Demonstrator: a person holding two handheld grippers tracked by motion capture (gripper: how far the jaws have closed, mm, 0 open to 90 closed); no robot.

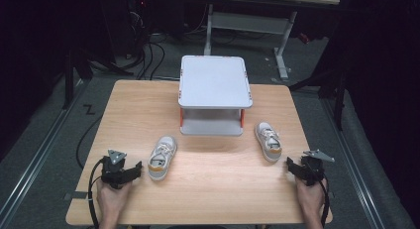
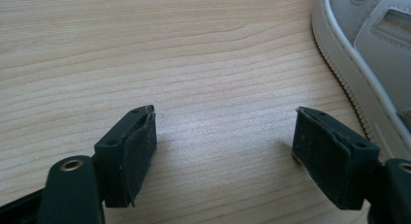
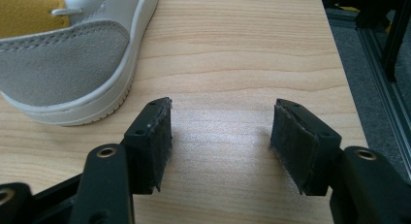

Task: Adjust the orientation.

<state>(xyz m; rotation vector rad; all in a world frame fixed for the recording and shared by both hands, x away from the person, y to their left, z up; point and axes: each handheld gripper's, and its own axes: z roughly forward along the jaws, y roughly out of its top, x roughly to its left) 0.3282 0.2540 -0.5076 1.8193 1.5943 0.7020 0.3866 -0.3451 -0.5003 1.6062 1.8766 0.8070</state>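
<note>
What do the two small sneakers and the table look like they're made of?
Left grey-and-white sneaker and right grey-and-white sneaker: probably matte grey suede panels, judging by the fuzzy nap, over smooth white ribbed soles, likely rubber. Light wooden table: pale wood-grain surface with a slight sheen, possibly laminate rather than solid wood.

Two small white sneakers sit on a wooden worktop (image 1: 208, 189) before a two-tier white shelf (image 1: 214, 83) at 12 o'clock. The left sneaker (image 1: 161, 157) lies near centre, the right sneaker (image 1: 268, 141) toward 3 o'clock. The left gripper (image 1: 130, 172) rests at 8 o'clock, the right gripper (image 1: 292, 167) at 4 o'clock, each beside its shoe, apart from it.
</note>
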